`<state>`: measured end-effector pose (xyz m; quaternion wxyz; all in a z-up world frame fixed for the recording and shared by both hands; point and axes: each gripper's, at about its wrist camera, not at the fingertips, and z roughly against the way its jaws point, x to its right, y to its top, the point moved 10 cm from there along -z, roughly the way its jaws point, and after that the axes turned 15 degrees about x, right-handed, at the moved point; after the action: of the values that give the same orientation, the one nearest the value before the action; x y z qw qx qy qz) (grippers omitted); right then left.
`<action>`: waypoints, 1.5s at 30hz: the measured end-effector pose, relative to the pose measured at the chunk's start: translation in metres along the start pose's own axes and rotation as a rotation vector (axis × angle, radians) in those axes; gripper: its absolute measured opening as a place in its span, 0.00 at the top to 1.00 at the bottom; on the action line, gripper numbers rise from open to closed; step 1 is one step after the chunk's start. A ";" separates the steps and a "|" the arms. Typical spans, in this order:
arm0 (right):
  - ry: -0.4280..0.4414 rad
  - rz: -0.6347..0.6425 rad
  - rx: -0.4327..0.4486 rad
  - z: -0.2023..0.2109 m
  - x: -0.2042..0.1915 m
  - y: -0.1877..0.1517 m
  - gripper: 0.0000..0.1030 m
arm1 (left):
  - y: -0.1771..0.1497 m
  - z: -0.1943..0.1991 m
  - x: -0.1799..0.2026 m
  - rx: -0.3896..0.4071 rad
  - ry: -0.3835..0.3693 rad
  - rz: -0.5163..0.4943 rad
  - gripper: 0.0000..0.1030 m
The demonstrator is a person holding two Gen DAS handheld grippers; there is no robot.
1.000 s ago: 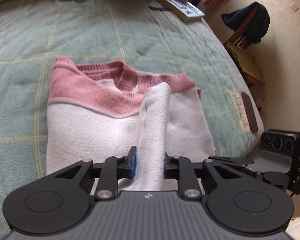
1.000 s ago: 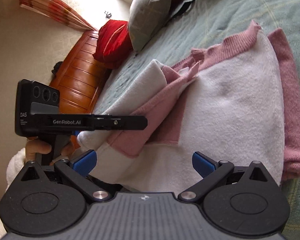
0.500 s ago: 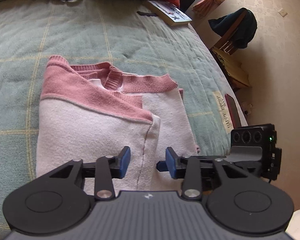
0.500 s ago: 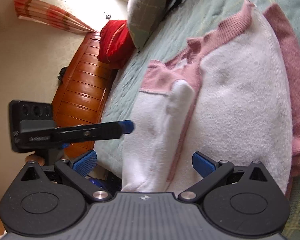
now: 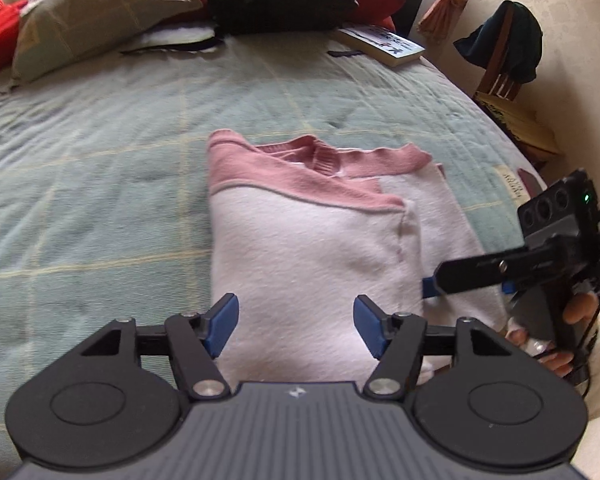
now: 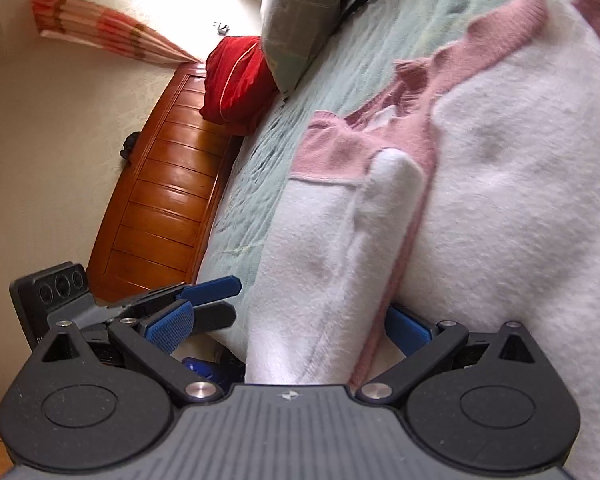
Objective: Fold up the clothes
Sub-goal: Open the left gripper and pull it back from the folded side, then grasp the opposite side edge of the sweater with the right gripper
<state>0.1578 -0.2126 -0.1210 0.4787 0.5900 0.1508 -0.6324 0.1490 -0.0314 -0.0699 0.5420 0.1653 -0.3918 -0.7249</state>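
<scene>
Fuzzy pink-and-white sweater (image 5: pixel 308 248), folded, rectangular

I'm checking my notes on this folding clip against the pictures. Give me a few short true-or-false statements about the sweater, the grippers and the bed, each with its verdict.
1. The white knit sweater with pink trim lies on a pale green quilted bedspread. True.
2. The left gripper is shut on the sweater. False: its jaws stand open, nothing pinched between them.
3. The right gripper is open, with a fold of the sweater lying between its blue pads. True.
4. A thin paperback book lies on top of the sweater. False: it lies apart, near the bed's far edge.
5. A grey-green pillow rests at the far end of the bed. True.
</scene>
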 end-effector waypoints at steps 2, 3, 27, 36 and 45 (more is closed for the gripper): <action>-0.004 0.021 0.001 -0.003 -0.003 -0.002 0.00 | -0.001 0.004 -0.007 0.023 0.010 -0.001 0.32; -0.003 0.029 -0.001 -0.005 -0.004 -0.005 0.00 | -0.001 0.005 -0.009 0.031 0.007 0.008 0.32; 0.035 0.073 0.141 -0.024 -0.014 0.008 0.01 | -0.021 0.015 -0.041 0.078 -0.018 0.121 0.28; -0.135 0.179 0.188 -0.028 0.026 0.005 0.74 | -0.028 0.017 -0.045 0.081 -0.003 0.140 0.28; -0.170 0.414 0.172 -0.020 -0.025 0.021 0.76 | -0.033 0.024 -0.047 0.083 0.011 0.140 0.28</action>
<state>0.1822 -0.1974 -0.0956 0.5573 0.5916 -0.0685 -0.5785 0.1284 0.0247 -0.0875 0.5863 0.1637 -0.4292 -0.6673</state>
